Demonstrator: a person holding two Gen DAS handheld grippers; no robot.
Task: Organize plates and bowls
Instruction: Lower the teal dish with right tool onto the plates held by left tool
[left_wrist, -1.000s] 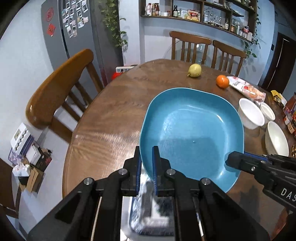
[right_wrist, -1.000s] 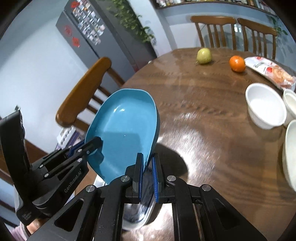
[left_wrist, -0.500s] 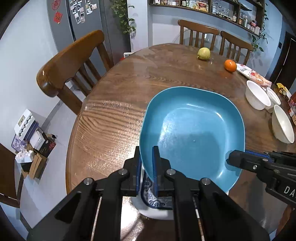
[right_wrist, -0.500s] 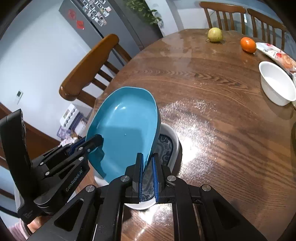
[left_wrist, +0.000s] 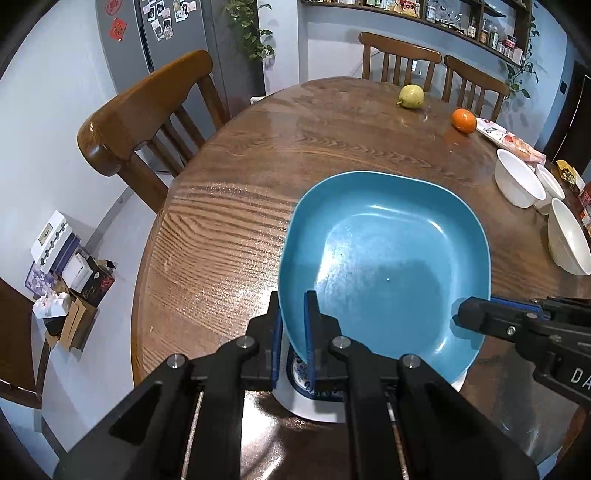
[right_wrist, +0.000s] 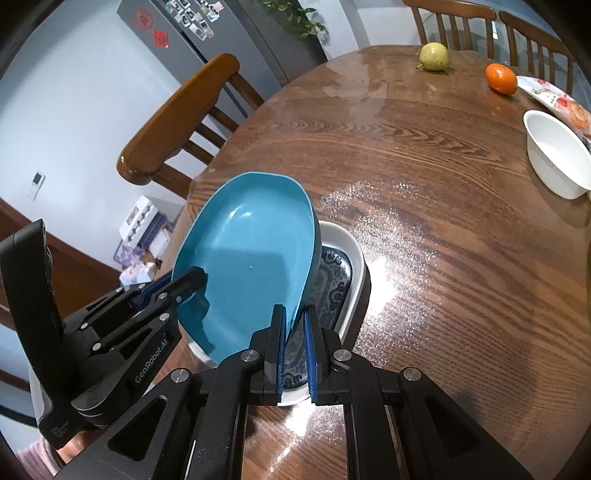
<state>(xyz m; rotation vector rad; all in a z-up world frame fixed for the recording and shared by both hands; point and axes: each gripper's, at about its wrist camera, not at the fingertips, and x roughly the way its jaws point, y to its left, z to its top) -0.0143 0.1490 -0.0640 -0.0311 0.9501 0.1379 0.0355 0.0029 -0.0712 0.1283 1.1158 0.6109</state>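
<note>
Left wrist view: glossy teal squarish plate (left_wrist: 388, 258), rounded corners, raised rim.

- One blue plate (left_wrist: 384, 258)
- One patterned white dish (right_wrist: 338, 273) beneath it
- Three white bowls (left_wrist: 519, 182) at the counter's right edge
- One pear (left_wrist: 410, 96), one orange (left_wrist: 463, 120)
- Three chairs (left_wrist: 147, 110)

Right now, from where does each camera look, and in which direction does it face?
Left wrist: sits on the left gripper, looks down across the blue plate and table; its own fingers and the right gripper show.
Right wrist: sits on the right gripper, looks down at the tilted blue plate over a patterned dish; the left gripper shows.
Shared: plate, dish, pear, orange, white bowl.
</note>
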